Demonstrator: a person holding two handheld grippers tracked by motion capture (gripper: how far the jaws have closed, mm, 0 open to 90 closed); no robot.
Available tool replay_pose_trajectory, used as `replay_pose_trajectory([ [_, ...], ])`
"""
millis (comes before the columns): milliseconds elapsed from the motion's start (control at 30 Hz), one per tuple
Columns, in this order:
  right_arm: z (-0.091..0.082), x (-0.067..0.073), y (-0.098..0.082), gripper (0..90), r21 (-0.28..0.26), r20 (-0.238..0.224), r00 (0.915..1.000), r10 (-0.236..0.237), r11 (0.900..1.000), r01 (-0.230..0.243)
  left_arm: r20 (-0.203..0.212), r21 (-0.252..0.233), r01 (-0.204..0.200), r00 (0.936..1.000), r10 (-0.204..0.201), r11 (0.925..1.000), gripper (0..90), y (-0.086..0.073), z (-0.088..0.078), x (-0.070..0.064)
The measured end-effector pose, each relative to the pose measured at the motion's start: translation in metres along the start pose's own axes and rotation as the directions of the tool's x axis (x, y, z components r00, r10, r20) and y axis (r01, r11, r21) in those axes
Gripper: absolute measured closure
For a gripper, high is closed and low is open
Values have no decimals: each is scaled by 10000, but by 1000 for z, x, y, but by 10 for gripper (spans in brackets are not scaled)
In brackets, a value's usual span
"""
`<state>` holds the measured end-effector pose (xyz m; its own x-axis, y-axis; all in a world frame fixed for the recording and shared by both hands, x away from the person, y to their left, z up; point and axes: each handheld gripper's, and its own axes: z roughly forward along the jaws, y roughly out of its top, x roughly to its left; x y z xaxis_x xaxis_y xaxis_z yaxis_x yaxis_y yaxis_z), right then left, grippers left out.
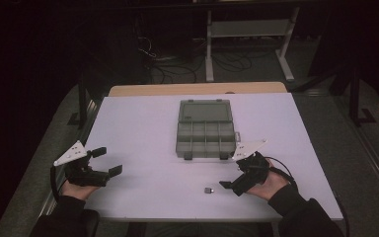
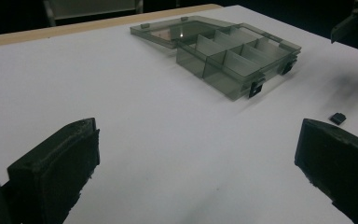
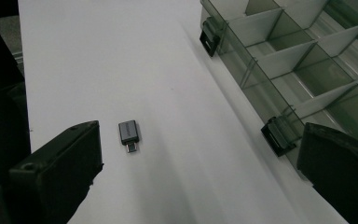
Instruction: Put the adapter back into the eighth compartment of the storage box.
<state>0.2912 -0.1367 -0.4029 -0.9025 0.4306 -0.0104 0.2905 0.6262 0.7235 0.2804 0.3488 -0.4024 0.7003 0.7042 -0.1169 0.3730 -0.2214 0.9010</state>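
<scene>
Small grey USB adapter [image 3: 129, 134] lies flat on white table [image 1: 138, 123], well apart from latch side of open compartment box [image 1: 205, 136], just beside right gripper [image 1: 231, 185]. Right jaws spread wide, nothing between them. Left gripper [image 1: 107, 161] idle at table's left edge, jaws spread, empty. Likely step: pick adapter. Advice: centre jaws over adapter, descend level, pinch long sides, avoid sliding it on smooth table.
</scene>
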Motion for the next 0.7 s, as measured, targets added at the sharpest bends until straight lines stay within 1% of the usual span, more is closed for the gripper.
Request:
replay_pose_trajectory([
  [100,3,2,1,0,78,-52,9999,-100,9999,101,-6,-8,12,10000,-12,10000,0,0,0,0],
  [700,15,11,5,0,475,-385,9986,-351,9982,369,72,94,-22,10000,21,10000,0,0,1,0],
])
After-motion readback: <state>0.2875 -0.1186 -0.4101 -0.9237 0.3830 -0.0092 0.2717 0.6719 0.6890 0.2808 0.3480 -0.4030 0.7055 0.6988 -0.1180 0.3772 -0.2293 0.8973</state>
